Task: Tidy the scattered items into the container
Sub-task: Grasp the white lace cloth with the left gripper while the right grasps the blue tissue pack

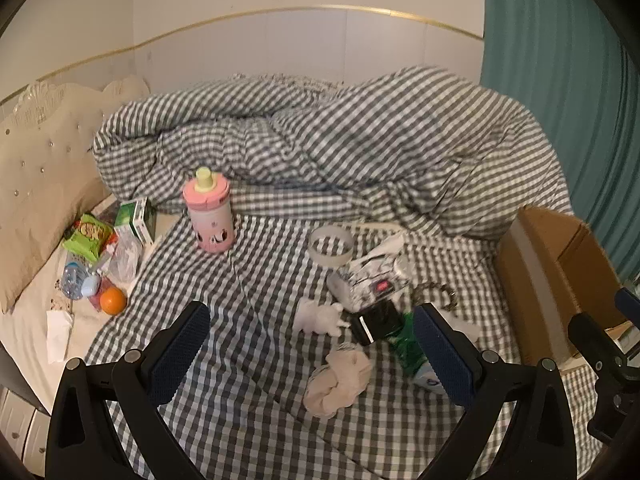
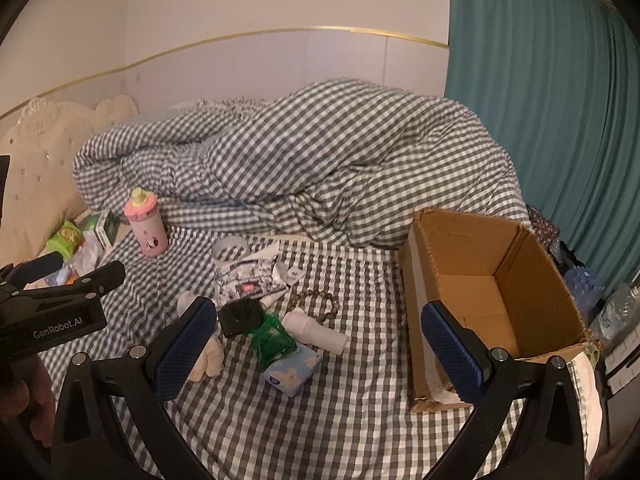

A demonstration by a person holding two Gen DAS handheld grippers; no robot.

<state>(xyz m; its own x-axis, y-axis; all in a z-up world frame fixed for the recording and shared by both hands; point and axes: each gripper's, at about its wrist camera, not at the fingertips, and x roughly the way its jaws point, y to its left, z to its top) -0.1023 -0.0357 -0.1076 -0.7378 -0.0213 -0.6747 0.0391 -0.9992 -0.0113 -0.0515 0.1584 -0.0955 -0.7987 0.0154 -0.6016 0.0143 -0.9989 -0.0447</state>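
Fingers on the left gripper [image 1: 312,346] and right gripper [image 2: 318,342] are wide open, holding nothing. Scattered things like the green bottle [image 2: 272,342] lie between the right fingers; the cardboard box [image 2: 496,292] sits behind its right finger. Grab one thing, squeeze gently.

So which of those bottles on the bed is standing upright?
The pink bottle with the pale yellow spout, standing on the checked sheet near the heaped duvet. The clear water bottle with a blue cap lies on its side by the headboard.

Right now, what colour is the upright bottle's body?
Pink bottle, pale yellow spout; left wrist view shows it best.
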